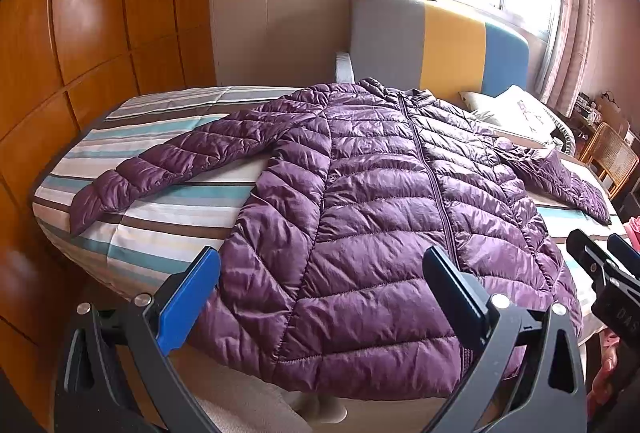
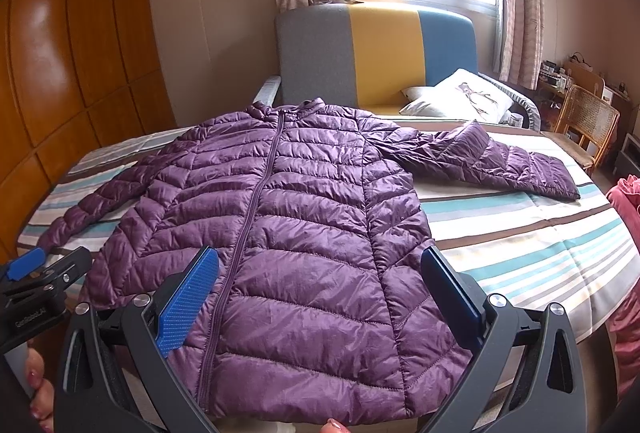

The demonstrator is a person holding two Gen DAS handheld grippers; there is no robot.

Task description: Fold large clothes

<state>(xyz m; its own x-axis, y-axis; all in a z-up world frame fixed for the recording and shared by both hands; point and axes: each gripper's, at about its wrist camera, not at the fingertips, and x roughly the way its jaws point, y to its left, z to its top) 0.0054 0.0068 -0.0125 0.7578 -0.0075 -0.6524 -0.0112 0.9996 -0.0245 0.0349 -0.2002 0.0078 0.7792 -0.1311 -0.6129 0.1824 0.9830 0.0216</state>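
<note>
Purple puffer jacket [image 1: 380, 217] flat, zipped, on striped bed [image 1: 160, 233]. Left gripper [image 1: 320, 297], right gripper [image 2: 320, 293]: jaws apart, holding nothing.

A striped bedsheet [image 2: 520, 233] covered the bed, a grey, yellow and blue headboard [image 2: 376, 49] stood at upper centre, a white pillow [image 2: 460, 97] lay before it, with a rattan chair [image 2: 588, 117] at right and wooden wardrobe doors [image 1: 92, 33] at left.

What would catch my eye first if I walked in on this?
A shiny purple quilted puffer jacket lies zipped and spread flat, sleeves out, on the striped bedsheet. Nearest the camera, the open right gripper hovers over its hem. Behind stands a grey, yellow and blue headboard.
</note>
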